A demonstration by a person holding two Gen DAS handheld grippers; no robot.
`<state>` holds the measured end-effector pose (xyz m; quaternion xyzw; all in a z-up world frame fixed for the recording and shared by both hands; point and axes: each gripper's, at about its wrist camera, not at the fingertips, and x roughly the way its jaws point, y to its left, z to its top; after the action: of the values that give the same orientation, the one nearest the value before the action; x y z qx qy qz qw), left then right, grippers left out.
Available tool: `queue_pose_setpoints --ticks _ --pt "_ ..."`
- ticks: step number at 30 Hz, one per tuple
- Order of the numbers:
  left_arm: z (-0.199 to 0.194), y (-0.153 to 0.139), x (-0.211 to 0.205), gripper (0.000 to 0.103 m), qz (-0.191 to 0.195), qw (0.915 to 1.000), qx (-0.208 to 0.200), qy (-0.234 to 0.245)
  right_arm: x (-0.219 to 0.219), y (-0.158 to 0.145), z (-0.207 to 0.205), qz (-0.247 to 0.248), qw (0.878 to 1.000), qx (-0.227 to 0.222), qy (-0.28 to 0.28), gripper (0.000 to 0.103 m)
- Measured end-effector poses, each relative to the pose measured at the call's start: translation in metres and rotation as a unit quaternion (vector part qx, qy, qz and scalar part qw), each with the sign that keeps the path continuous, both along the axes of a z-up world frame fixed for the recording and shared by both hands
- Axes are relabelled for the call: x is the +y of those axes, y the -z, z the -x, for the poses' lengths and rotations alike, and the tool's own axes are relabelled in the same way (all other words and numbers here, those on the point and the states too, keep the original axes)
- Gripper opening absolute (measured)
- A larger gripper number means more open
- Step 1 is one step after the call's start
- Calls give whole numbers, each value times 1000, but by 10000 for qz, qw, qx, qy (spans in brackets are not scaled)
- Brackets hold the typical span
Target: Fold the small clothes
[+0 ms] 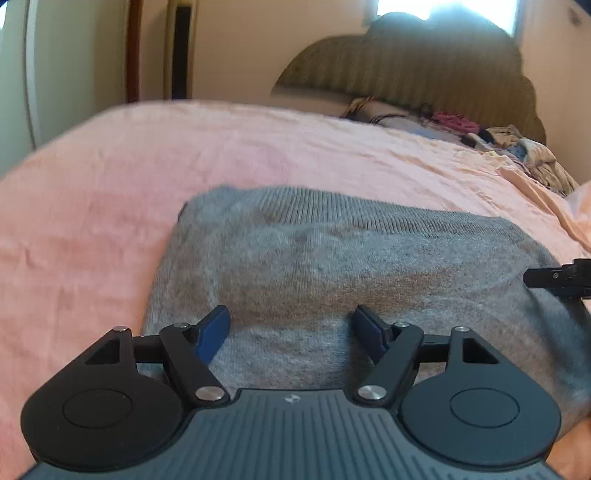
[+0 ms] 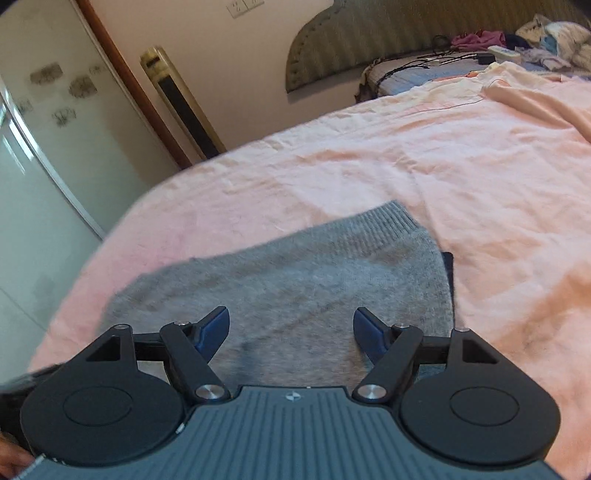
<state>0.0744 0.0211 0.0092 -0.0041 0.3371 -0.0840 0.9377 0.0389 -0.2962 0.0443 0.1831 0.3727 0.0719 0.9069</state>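
Crowding the headboard (image 2: 369, 33), a clothes pile (image 2: 546, 40) lies beyond the grey knit (image 2: 295, 280).

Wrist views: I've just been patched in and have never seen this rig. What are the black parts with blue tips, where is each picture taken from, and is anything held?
Each picture comes from a camera mounted on hand-held tongs, looking forward along their two fingers. The black arms with blue pads are the left tongs in one view and the right tongs in the other. Both stand open and hold nothing. Below them a grey knit garment, already folded over, lies on a pink bedsheet. More clothes are piled by the headboard.
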Motion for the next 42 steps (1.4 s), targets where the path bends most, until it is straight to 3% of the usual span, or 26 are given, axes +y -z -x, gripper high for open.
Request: queue_pose_setpoints --ticks 1,2,5,8,10,14,20,22,25,26,27,29,30,33,36,39,42 --pt "7 4 2 75 -173 9996 -164 150 1 12 -3 319 9993 161 75 73" --pt "9 4 8 75 -31 9997 -133 184 -2 18 4 413 9991 -119 14 69" --pt "11 0 7 75 -117 9996 -115 236 -17 25 16 286 9992 -269 -64 56" --pt "23 -13 7 74 -51 9997 -39 255 -13 18 14 437 9989 -164 -67 55" --pt "38 -20 14 74 73 9996 -88 272 -8 8 24 474 9987 -134 116 60" --pt "64 -27 41 74 214 9998 -56 30 -1 -10 65 428 9979 -482 -120 74" --pt "71 -21 75 74 645 9971 266 -291 -49 -9 98 372 9980 -167 482 73" --pt "70 -17 78 73 763 9957 415 -320 -54 -3 102 329 9989 81 328 70" --pt "70 -13 78 73 965 9937 499 -269 -46 4 106 406 9986 329 -19 48" --pt "70 -14 77 65 962 9939 483 -242 -43 6 106 407 9983 403 -112 34" --pt "70 -13 77 44 941 9942 472 -230 -41 8 106 412 9980 451 -155 22" --pt "66 -12 77 13 772 9952 509 -305 -42 9 106 429 9980 425 -158 15" --pt "64 -11 80 9 798 9947 586 -273 -43 8 106 376 9984 392 -159 14" --pt "69 -23 89 6 1074 9924 597 -41 -45 -1 110 322 9989 284 -194 13" --pt "83 -39 96 5 1066 9930 483 148 -48 -14 121 345 9989 198 -258 11" --pt "80 -18 107 4 839 9931 818 -102 -60 -6 129 340 9986 364 -173 7" --pt "84 -16 116 5 1108 9902 823 -187 -60 10 129 348 9979 508 -196 7"
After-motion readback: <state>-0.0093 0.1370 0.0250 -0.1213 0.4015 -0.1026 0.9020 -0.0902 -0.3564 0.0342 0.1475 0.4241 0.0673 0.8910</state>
